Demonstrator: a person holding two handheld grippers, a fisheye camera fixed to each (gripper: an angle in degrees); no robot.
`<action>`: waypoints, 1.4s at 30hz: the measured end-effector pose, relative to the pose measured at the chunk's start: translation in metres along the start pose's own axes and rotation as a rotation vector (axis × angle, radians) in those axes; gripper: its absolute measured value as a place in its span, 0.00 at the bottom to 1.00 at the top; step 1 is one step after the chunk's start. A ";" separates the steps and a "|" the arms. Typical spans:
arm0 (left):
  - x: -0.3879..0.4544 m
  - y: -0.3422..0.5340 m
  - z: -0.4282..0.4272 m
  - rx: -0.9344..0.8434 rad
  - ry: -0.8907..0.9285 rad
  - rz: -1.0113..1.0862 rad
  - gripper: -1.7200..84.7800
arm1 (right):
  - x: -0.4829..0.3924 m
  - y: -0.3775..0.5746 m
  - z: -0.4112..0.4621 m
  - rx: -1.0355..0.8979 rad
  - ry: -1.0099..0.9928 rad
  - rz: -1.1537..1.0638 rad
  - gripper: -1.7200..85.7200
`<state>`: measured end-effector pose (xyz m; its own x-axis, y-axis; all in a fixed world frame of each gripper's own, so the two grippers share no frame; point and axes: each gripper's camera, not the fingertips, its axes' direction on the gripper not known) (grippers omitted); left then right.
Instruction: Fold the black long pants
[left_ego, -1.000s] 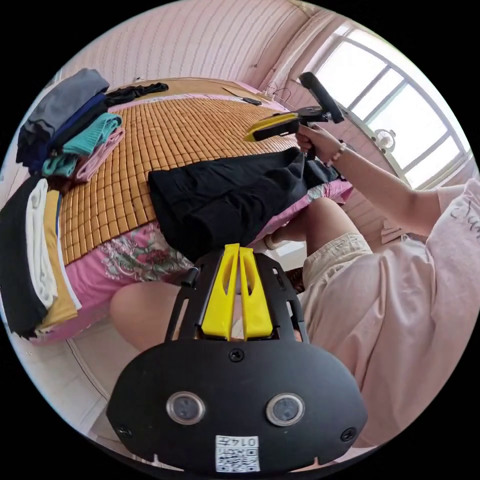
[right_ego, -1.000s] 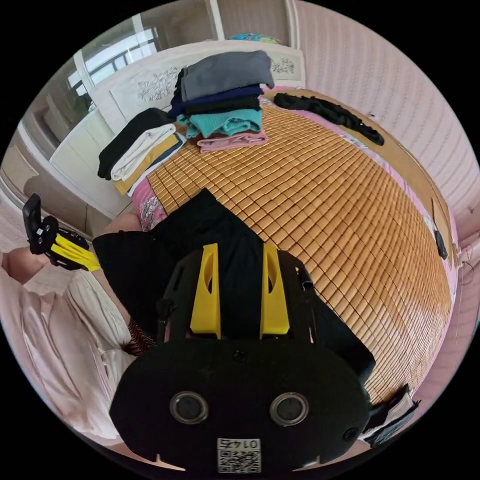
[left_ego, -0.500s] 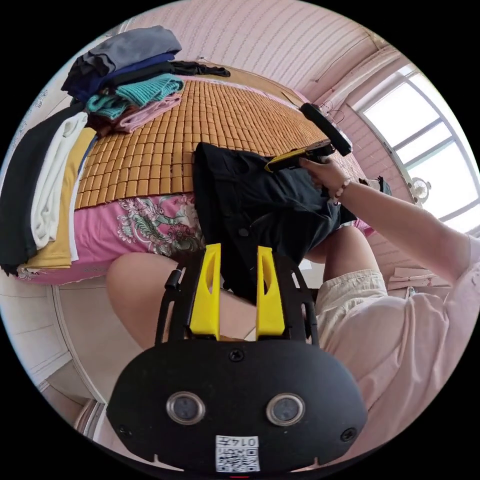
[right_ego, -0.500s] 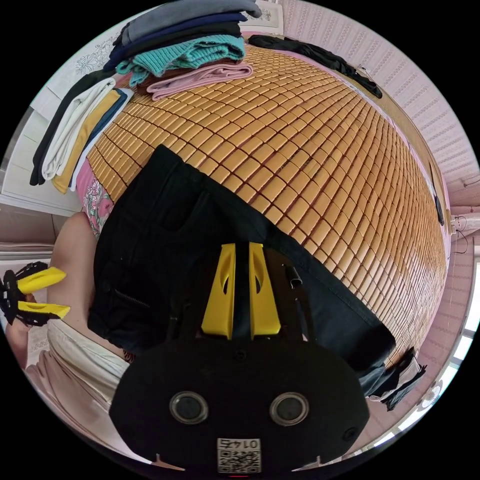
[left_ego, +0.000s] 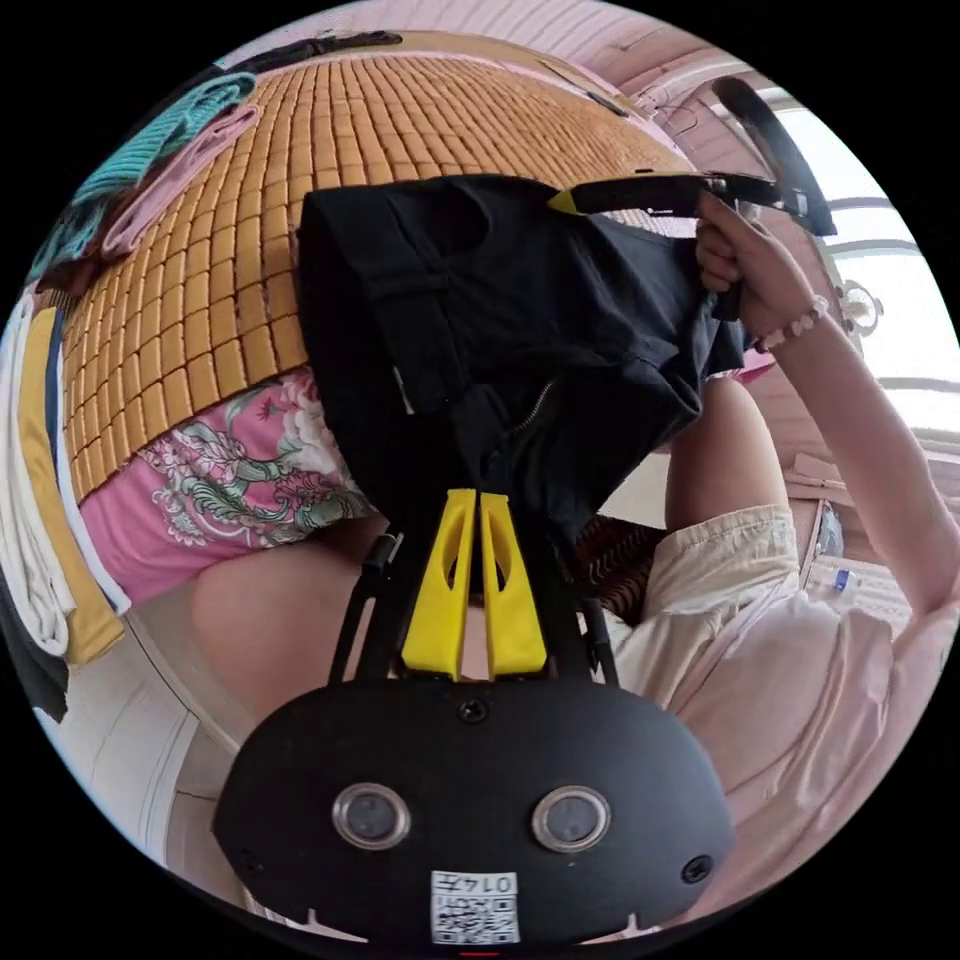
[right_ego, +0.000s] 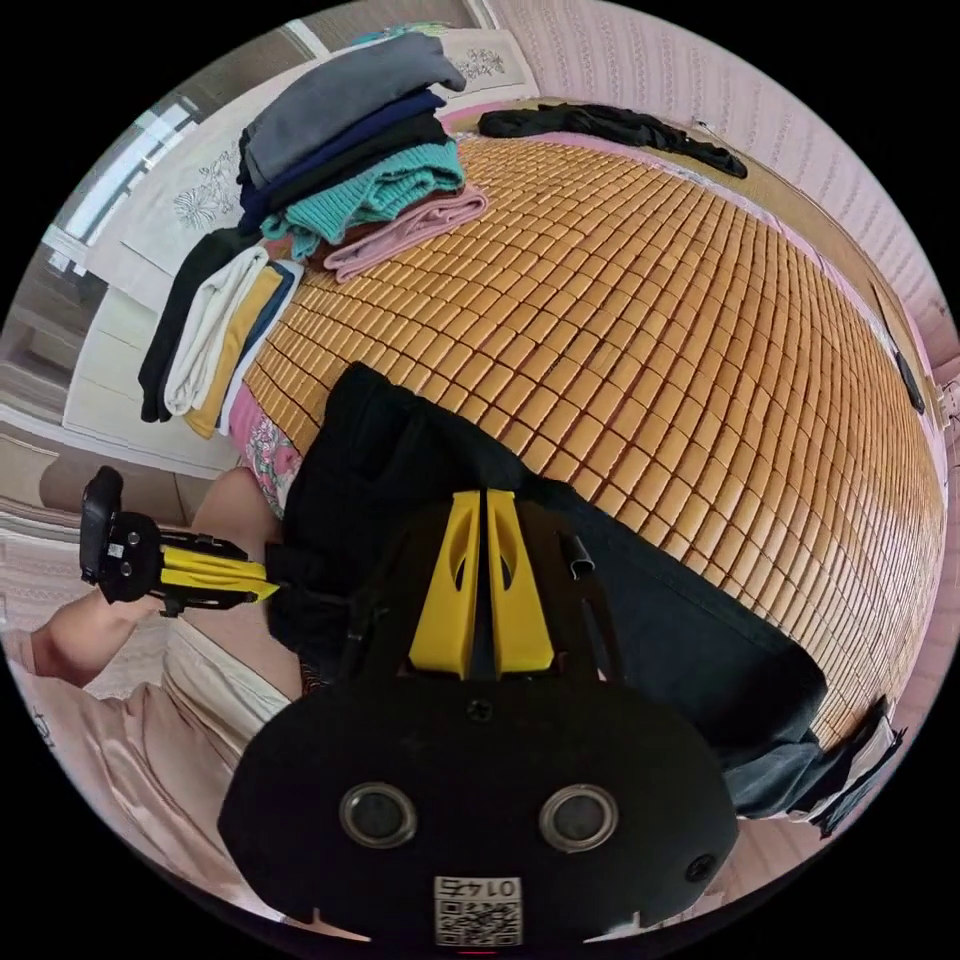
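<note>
The black long pants (left_ego: 500, 300) lie bunched at the near edge of the bed and hang partly over it. My left gripper (left_ego: 478, 496) is shut on the fabric close to the zipper, and its jaw tips meet the cloth. The right gripper (left_ego: 563, 203), held in a hand (left_ego: 745, 265), pinches the pants' far edge. In the right gripper view my right gripper (right_ego: 486, 497) is shut on the pants (right_ego: 400, 470). There the left gripper (right_ego: 262, 590) grips their left edge.
A woven bamboo mat (right_ego: 650, 330) covers the bed over a pink floral sheet (left_ego: 240, 470). Two piles of folded clothes (right_ego: 350, 150) (right_ego: 210, 330) stand at the mat's far left. Another dark garment (right_ego: 610, 125) lies along the far edge. The person's knee (left_ego: 270, 610) is against the bed.
The left jaws, open half a second ago, have closed on the pants near the zipper. The right jaws closed on the fabric earlier and still hold it. Both cameras shifted.
</note>
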<state>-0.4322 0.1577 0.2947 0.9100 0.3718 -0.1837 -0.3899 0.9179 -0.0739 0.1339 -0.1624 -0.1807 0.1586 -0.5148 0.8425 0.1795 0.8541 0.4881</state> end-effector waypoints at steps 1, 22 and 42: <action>0.000 0.004 -0.013 0.035 0.007 -0.003 0.01 | 0.002 -0.001 -0.017 0.036 -0.010 -0.026 0.01; 0.025 0.124 -0.110 0.466 -0.506 -0.024 0.09 | 0.095 0.178 -0.085 0.138 -0.160 0.108 0.11; 0.078 -0.038 0.003 0.368 -0.505 0.103 0.19 | 0.328 0.412 -0.219 0.300 0.142 0.815 0.17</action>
<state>-0.3460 0.1519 0.2863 0.8599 0.3975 0.3201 -0.4864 0.8283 0.2781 0.4725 0.0047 0.2474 0.2489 0.2763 0.9283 -0.3013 0.9330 -0.1969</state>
